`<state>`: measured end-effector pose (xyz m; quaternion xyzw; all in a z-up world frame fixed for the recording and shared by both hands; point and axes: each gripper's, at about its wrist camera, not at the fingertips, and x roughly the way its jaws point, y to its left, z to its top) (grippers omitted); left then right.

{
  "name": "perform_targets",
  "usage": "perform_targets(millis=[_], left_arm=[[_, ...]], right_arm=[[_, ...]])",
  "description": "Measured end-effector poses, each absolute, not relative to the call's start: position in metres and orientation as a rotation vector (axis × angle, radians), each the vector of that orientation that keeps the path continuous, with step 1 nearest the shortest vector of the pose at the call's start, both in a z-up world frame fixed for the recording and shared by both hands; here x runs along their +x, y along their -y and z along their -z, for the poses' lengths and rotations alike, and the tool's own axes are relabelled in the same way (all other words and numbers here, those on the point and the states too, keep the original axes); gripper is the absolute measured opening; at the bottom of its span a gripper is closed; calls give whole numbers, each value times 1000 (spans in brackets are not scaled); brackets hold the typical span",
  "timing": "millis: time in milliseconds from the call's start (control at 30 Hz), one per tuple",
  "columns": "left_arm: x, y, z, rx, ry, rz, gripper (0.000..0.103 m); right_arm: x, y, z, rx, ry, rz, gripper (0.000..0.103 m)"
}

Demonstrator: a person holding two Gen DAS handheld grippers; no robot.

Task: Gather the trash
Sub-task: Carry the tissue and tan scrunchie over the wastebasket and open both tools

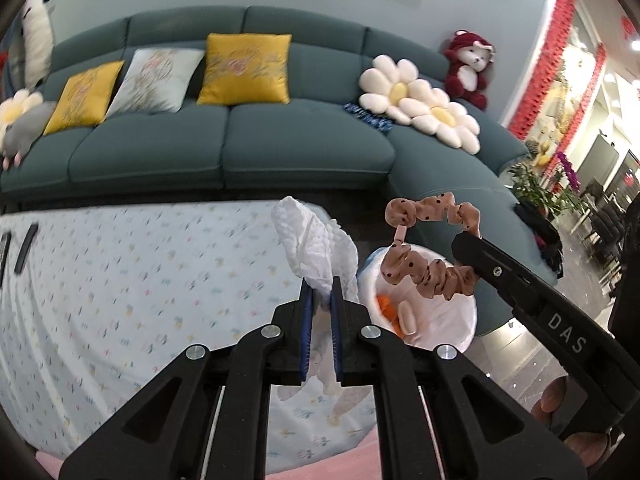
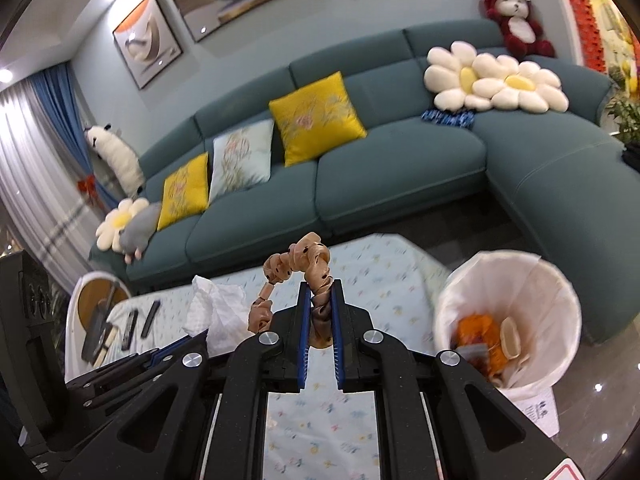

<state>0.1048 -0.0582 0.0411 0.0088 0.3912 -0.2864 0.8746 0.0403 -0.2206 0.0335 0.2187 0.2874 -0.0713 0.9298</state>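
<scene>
My left gripper (image 1: pixel 321 286) is shut on a crumpled white tissue (image 1: pixel 314 242) and holds it above the table's right edge. My right gripper (image 2: pixel 321 290) is shut on a tan dotted scrunchie (image 2: pixel 304 264). In the left wrist view the scrunchie (image 1: pixel 430 248) hangs over the white-lined trash bin (image 1: pixel 448 320), which holds orange scraps. In the right wrist view the bin (image 2: pixel 516 292) stands on the floor to the right, and the tissue (image 2: pixel 214 308) and left gripper are at my left.
A table with a patterned cloth (image 1: pixel 120 280) lies below; remotes (image 2: pixel 140 322) lie at its far end. A teal sofa (image 1: pixel 224 148) with cushions and plush toys stands behind. A label card (image 2: pixel 540 412) lies by the bin.
</scene>
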Motion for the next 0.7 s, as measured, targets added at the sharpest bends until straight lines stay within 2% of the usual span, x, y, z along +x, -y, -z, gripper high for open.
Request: perform_targets(millis=[333,700], left_arm=[[87,116,-67,62,-759,681,8],[78,171,-76,91,-743,773,8]], right_arm=[[14,270,-62,457,-512,215,9],[-7,317,-55,489,-506,292,9]])
